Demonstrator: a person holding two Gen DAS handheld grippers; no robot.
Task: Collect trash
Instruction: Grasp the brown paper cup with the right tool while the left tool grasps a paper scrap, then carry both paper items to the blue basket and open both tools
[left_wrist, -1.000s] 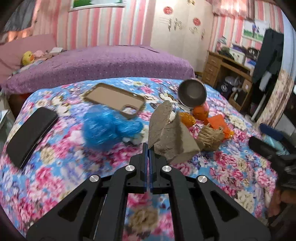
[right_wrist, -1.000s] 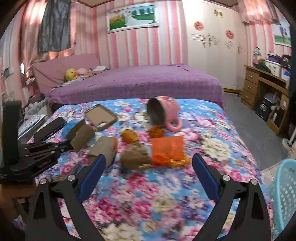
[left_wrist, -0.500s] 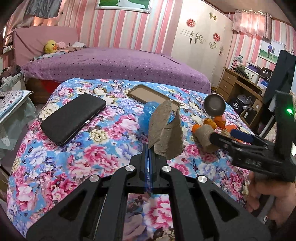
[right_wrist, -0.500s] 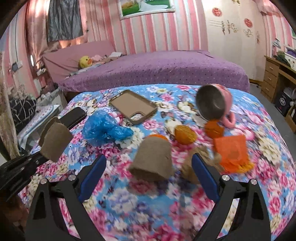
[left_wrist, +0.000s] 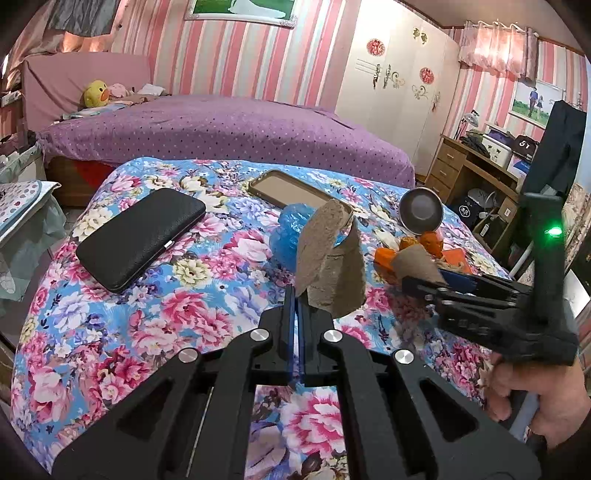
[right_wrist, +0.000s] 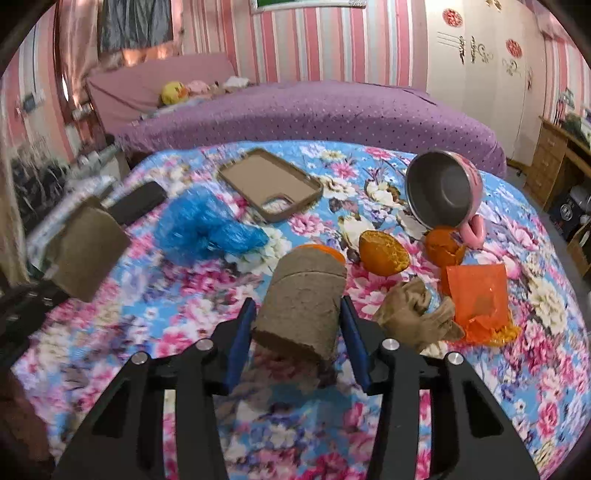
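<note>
The left tool (left_wrist: 298, 295) is pinched fully together on the edge of a flattened cardboard tube (left_wrist: 328, 258), held up above the bed (left_wrist: 110, 332). The right tool (right_wrist: 295, 332) brackets a second cardboard tube (right_wrist: 301, 306), its blue pads touching or nearly touching the tube's sides; whether it grips firmly yet, I cannot tell. Beyond that tube lie orange peels (right_wrist: 384, 253), with a crumpled brown paper (right_wrist: 417, 314) and an orange wrapper (right_wrist: 478, 295) to its right, and a blue plastic bag (right_wrist: 207, 229) to its left. To do this well, squeeze the tube across its middle until it stops slipping, then lift straight up clear of the peels.
</note>
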